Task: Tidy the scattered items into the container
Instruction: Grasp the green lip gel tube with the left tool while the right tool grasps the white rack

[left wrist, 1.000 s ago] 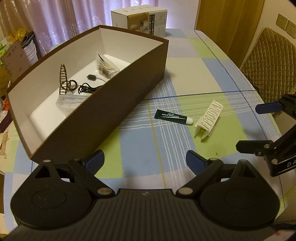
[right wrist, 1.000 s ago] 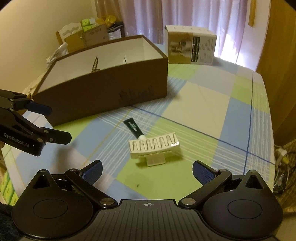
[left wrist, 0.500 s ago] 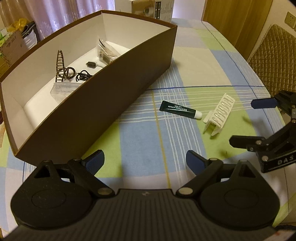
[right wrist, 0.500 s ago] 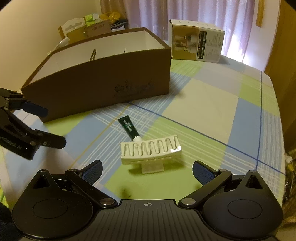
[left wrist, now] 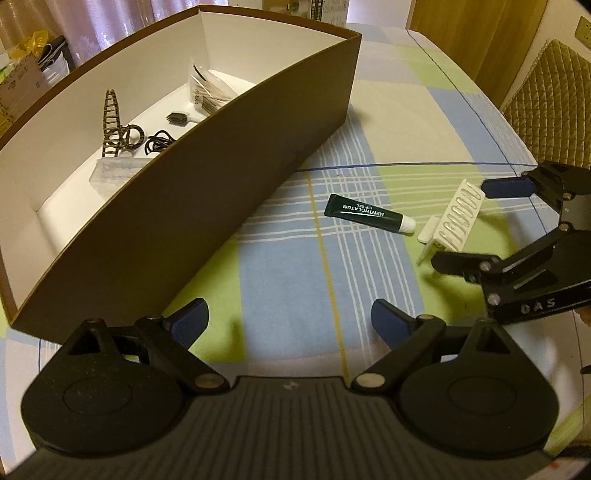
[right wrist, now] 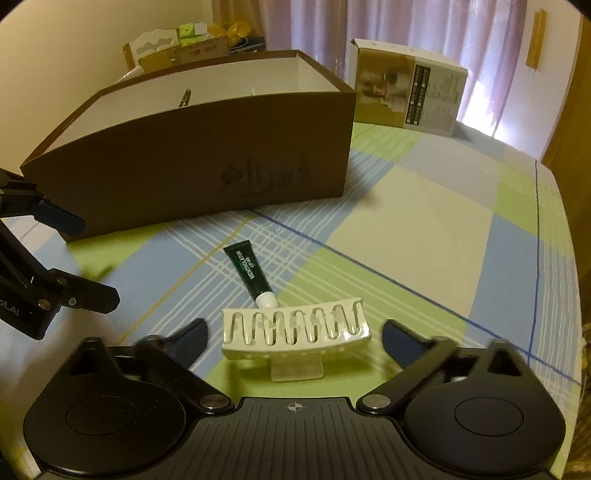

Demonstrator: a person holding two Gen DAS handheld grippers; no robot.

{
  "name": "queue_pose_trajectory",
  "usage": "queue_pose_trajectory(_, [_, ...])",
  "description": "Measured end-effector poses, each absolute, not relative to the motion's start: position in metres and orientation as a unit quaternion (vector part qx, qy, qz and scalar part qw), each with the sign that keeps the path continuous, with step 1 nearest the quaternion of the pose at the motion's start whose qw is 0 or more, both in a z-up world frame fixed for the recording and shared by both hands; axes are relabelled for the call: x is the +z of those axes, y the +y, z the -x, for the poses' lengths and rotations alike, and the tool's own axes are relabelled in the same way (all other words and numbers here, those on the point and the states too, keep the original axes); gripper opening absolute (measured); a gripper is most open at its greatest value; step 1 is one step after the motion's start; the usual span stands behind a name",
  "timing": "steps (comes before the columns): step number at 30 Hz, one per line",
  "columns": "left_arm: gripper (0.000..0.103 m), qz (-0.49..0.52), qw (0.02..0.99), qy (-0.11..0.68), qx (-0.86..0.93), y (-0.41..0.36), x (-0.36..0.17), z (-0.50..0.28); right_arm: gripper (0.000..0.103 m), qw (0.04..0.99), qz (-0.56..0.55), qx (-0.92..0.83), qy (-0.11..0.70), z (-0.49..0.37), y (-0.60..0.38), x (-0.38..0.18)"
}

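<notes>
The right gripper is hovering with its jaws spread wide on either side of a white hair claw clip, not touching it. The left gripper is also gaping wide — holding nothing — over the checked tablecloth. A dark green tube is lying just beside the clip, near the brown box, which is already holding small items. Curtains are hanging behind a printed carton.

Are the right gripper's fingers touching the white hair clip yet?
Apart. The right wrist view shows tablecloth between each open finger and the white hair clip.
</notes>
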State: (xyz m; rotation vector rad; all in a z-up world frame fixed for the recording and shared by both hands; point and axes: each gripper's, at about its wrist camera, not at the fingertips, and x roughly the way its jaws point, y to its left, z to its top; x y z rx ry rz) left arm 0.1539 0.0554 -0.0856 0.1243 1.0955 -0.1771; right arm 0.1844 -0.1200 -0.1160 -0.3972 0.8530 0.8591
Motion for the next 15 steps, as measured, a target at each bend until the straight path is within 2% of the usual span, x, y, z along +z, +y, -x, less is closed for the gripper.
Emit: queue_pose_trajectory(15, [0.093,-0.081,0.848,0.504,-0.141,0.029,-0.099,-0.177,0.082,0.828,0.141,0.347,0.417,-0.195,-0.171,-0.098])
